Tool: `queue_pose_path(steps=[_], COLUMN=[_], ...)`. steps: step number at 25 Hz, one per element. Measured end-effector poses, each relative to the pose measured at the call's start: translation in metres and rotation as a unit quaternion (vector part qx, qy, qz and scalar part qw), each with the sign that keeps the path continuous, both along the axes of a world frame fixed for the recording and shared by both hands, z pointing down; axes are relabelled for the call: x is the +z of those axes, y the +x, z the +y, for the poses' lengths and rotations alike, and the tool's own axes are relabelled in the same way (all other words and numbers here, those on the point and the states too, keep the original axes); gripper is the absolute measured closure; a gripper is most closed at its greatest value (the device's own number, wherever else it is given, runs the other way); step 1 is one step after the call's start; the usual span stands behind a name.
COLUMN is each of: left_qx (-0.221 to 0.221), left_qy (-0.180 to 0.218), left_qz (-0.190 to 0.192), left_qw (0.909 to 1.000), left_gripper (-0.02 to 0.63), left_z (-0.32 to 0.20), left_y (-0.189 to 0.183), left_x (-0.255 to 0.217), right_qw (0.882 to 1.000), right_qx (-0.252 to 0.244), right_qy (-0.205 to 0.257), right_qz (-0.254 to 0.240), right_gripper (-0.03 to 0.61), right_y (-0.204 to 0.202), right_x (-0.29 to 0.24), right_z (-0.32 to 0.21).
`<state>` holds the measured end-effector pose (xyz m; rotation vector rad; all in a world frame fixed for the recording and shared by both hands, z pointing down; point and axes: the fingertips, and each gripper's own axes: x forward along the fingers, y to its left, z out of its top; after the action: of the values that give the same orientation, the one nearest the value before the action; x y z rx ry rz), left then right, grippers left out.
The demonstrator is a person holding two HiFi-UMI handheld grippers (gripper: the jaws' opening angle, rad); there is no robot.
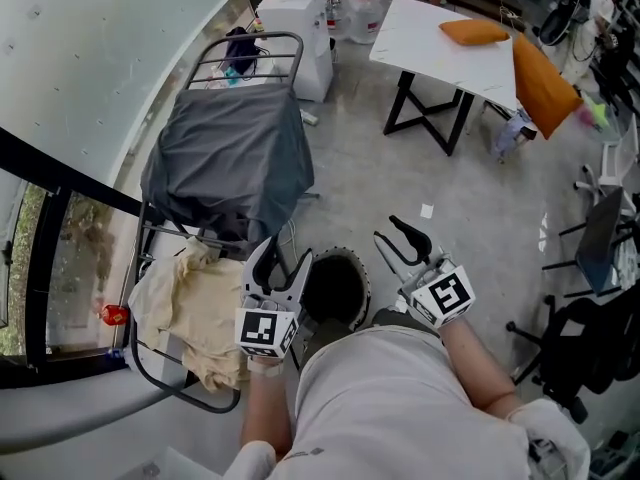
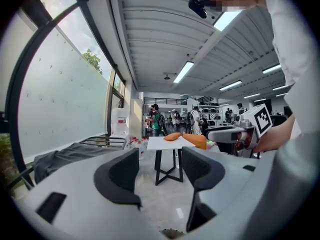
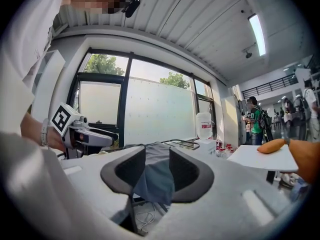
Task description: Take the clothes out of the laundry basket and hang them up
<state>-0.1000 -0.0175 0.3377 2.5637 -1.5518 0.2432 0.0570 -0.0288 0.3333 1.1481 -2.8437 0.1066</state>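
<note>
Two garments on the drying rack [image 1: 290,40]: grey garment [image 1: 230,158] over its far half, cream garment [image 1: 200,308] at its near left corner. Laundry basket [image 1: 364,286] on the floor between the grippers, contents too dark to tell. Left gripper [image 1: 285,258]: jaws wide, empty. Right gripper [image 1: 398,243]: jaws half apart, empty. Advised: dip one gripper in and pinch a single edge.

We wear a pale grey short-sleeved shirt [image 1: 400,398] and a light band [image 3: 44,132] on the left wrist, with a small black camera [image 2: 197,6] up at the head. Our left tool [image 1: 285,253] and right tool [image 1: 386,228] have pale grey bodies and curved black jaw pads. Each carries a white cube [image 1: 266,330] printed with black square markers.
</note>
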Motion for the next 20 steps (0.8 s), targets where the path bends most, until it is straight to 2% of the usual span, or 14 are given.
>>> queue_pose_path(steps=[9, 20], left_qx=[-0.029, -0.052], left_qy=[-0.009, -0.029], left_qz=[-0.003, -0.010], left_qw=[0.9995, 0.9982], left_gripper=[0.347, 0.347], left_z=[0.015, 0.038], left_y=[-0.025, -0.036], left_x=[0.008, 0.022], right_qw=[1.000, 0.999], right_qx=[-0.023, -0.044], right_qy=[-0.008, -0.012], right_qz=[-0.002, 0.006], right_gripper=[0.426, 0.426], right_y=[-0.019, -0.033], right_x=[0.007, 0.009], right_z=[0.005, 0.012])
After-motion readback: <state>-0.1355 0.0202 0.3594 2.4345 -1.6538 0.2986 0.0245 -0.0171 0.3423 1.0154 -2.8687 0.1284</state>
